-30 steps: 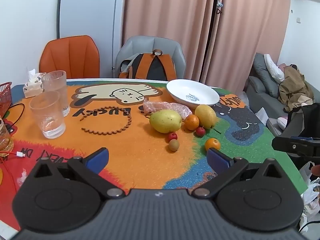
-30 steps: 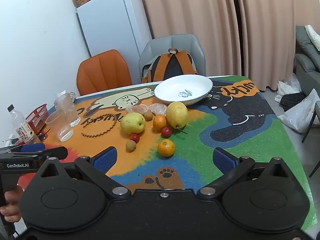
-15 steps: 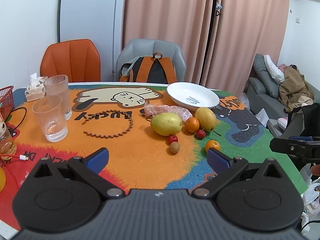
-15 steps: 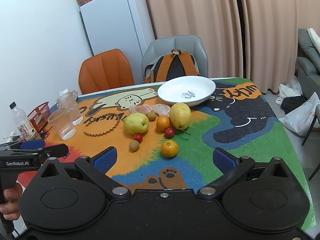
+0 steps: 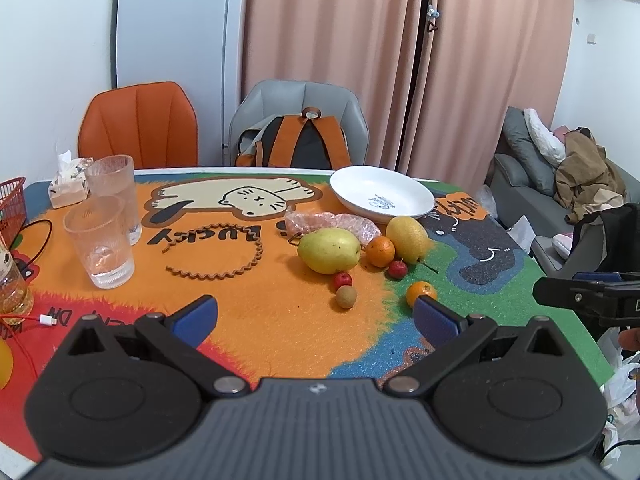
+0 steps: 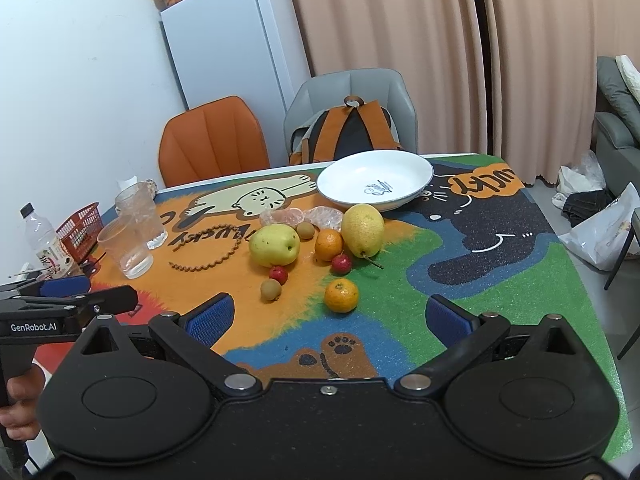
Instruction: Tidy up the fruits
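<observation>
A white bowl (image 6: 374,185) stands empty at the back of the table. In front of it lie a green-yellow pear (image 6: 274,245), a yellow pear (image 6: 362,229), two oranges (image 6: 341,295) (image 6: 328,244), two small red fruits (image 6: 341,263) (image 6: 278,274), two brown kiwis (image 6: 271,290) (image 6: 305,230) and peeled citrus in plastic (image 6: 296,215). The fruit also shows in the left wrist view, with the pear (image 5: 329,250) and the bowl (image 5: 382,197). My left gripper (image 5: 316,315) and right gripper (image 6: 328,315) are open, empty, held above the near table edge.
Two clear glasses (image 5: 99,240) (image 5: 114,190), a brown wavy ring (image 5: 218,256), a red basket (image 5: 12,206), a tissue pack (image 5: 66,184) and a bottle (image 6: 42,240) stand on the left. Two chairs, one with a backpack (image 5: 304,142), stand behind the table.
Both grippers have drawn back and risen a little, so the fruit and bowl look slightly farther away. Nothing on the table has moved.
</observation>
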{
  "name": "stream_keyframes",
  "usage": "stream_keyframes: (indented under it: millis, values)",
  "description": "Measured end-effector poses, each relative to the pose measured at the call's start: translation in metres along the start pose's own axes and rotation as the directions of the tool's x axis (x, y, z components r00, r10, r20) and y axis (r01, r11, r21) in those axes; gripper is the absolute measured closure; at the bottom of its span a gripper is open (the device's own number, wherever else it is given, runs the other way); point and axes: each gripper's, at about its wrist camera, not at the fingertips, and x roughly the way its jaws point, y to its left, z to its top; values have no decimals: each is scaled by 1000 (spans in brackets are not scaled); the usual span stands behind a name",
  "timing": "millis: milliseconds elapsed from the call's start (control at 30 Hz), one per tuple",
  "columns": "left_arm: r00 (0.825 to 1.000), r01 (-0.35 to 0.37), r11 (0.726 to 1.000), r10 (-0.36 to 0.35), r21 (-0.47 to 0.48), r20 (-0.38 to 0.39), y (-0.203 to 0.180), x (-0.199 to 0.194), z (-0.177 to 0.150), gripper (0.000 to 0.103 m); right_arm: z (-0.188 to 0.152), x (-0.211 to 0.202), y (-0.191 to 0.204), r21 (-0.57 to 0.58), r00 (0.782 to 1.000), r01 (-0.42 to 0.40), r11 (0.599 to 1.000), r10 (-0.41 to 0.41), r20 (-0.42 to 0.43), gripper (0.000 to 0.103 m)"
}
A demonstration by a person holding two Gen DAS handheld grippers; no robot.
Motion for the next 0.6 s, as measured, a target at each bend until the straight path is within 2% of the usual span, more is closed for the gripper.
stream_keyframes:
  millis: [600]
  values:
    - [1000,0,1000,0,-3,-5,1,1,0,0,0,-3,2,0,1000,4,1000,-4,3,0]
